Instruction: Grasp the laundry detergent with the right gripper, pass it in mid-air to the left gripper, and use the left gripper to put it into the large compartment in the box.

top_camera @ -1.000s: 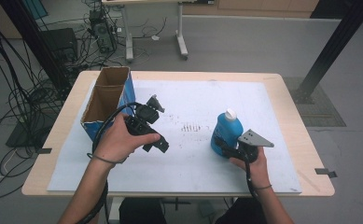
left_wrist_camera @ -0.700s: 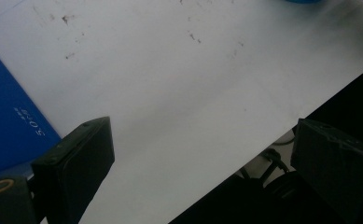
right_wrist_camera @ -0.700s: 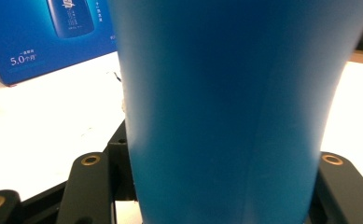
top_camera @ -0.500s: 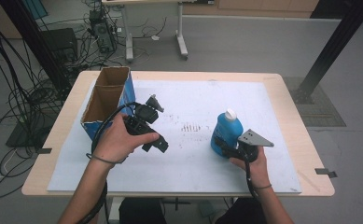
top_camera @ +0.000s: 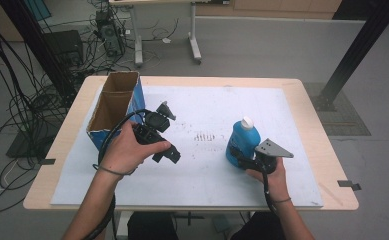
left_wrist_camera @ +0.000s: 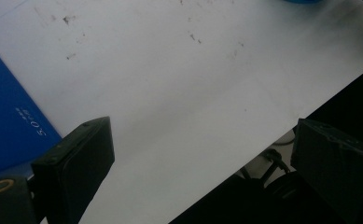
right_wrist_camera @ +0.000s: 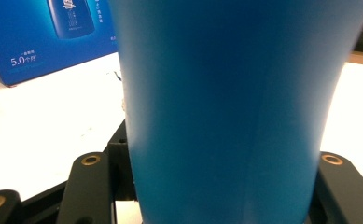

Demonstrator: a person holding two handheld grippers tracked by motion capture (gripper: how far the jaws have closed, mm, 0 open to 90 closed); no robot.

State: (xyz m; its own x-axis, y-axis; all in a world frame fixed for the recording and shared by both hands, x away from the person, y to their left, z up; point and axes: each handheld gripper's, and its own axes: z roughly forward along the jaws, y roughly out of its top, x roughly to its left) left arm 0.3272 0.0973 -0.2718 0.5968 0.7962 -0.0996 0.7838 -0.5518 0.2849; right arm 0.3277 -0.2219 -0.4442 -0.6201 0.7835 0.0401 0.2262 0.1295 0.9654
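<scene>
Evidently to lift it upright, the right gripper's (top_camera: 243, 159) fingers clamp the blue bottle (top_camera: 243, 141) lower right, while the left gripper's (top_camera: 163, 114) fingers stand apart, empty.

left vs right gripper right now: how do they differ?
The right gripper is shut on the blue bottle, which stands upright on the white sheet; the left gripper is open, with nothing between its fingers. The right sits by the table's near right side; the left is held beside the open cardboard box, its fingers aimed away from the person. Shared: both are hand-held, black and two-fingered.
</scene>
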